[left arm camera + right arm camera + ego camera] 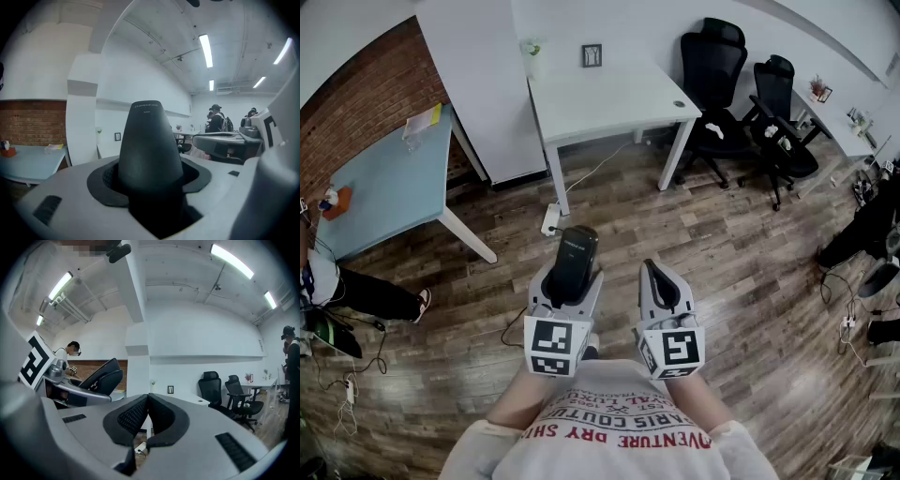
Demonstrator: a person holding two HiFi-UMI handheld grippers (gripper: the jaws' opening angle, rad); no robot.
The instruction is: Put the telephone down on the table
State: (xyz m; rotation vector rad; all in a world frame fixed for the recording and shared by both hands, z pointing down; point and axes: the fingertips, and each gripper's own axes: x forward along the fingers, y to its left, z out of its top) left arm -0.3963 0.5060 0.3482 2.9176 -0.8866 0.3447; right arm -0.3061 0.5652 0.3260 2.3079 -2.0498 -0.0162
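White table (609, 94) is carrying a small frame (592, 55) and a little plant (532, 49), blue table (384, 183) is holding papers (422, 125) and something orange (337, 202).

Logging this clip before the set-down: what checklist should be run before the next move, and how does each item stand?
1. Telephone gripped by left gripper: ok.
2. Right gripper shut and empty: ok.
3. Telephone above white table: not ok, the table stands ahead across the floor.
4. Bare spot on white table: ok.
5. Walking path free: not ok, power strip lies in front of the table.
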